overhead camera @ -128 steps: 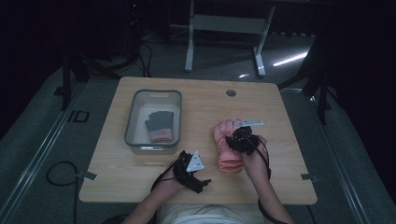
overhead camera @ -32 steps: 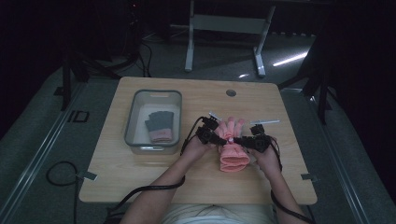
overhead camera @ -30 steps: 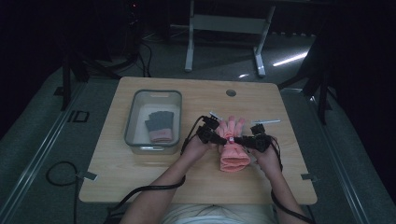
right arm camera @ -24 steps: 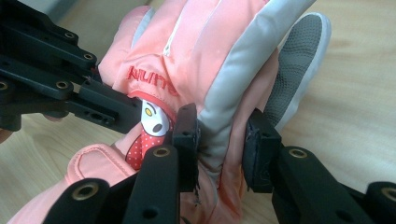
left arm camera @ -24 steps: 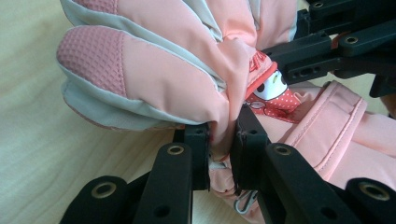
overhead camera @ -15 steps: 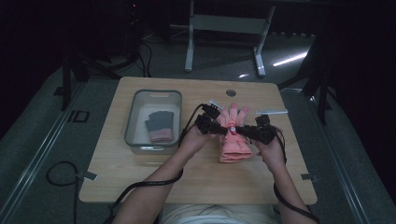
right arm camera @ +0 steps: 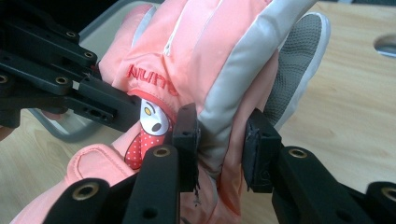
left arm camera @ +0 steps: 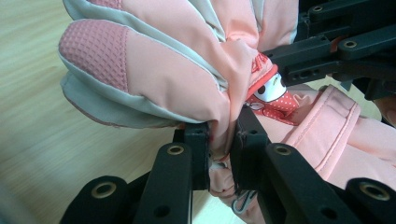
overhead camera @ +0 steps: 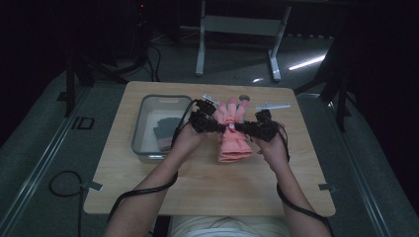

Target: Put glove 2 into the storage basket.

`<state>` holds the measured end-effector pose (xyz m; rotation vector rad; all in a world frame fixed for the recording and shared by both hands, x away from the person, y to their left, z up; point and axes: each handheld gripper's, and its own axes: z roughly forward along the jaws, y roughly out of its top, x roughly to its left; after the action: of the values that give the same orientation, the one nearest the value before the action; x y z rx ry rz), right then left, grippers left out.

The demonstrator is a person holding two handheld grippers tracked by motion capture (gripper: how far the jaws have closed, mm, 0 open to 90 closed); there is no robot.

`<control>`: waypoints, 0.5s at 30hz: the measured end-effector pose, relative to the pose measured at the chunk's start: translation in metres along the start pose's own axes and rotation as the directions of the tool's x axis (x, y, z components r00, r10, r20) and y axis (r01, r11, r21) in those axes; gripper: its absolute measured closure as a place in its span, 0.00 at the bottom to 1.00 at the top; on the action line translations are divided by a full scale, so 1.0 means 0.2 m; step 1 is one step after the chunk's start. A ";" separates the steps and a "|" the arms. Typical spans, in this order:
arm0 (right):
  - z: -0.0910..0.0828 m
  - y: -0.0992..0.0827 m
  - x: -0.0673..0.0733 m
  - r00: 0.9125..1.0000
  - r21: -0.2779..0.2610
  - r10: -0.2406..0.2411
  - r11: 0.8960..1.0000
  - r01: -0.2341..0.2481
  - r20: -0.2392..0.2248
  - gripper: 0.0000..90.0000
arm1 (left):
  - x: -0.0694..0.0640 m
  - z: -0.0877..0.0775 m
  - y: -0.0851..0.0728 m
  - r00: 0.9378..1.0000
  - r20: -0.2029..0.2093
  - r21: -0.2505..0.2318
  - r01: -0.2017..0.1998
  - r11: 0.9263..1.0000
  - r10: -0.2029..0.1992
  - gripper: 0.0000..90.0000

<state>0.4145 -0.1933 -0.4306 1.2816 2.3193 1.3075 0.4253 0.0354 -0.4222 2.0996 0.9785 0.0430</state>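
The pink glove [overhead camera: 233,136] is held above the tabletop [overhead camera: 207,177] centre, just right of the grey bin [overhead camera: 143,148]; the left tool [overhead camera: 217,127] is clamped on its left edge; the right tool [overhead camera: 243,127] is clamped on its right edge.

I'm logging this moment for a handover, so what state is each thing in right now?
Pink glove: pinched at both edges, held up over the table, fingers pointing away from the person.
Left gripper: shut on the pink glove.
Right gripper: shut on the pink glove.
Grey bin: upright on the table, open-topped.
Dark glove: lying flat in the grey bin.
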 end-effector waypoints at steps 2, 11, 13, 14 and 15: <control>0.03 0.04 0.04 1.000 -0.001 -0.008 1.000 0.008 -0.012 0.78 | 0.03 -0.05 0.00 1.000 -0.015 -0.004 0.007 1.000 -0.007 0.88; 0.17 0.17 0.17 0.998 0.016 -0.039 0.999 0.040 -0.054 0.78 | 0.16 -0.22 -0.05 0.997 -0.058 -0.017 0.053 0.998 -0.054 0.88; 0.20 0.19 0.20 0.997 0.019 -0.038 0.999 0.040 -0.064 0.78 | 0.19 -0.26 -0.07 0.996 -0.062 -0.015 0.059 0.998 -0.059 0.88; 0.21 0.20 0.21 0.997 0.017 -0.043 0.999 0.045 -0.068 0.78 | 0.20 -0.27 -0.08 0.996 -0.067 -0.019 0.063 0.998 -0.064 0.88; 0.22 0.21 0.23 0.997 0.019 -0.045 0.999 0.047 -0.070 0.78 | 0.22 -0.30 -0.09 0.995 -0.071 -0.020 0.072 0.997 -0.073 0.88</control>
<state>0.4352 -0.1215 -0.4139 1.1995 2.4003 1.3370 0.4245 0.1090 -0.4056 2.0574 1.0930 0.0894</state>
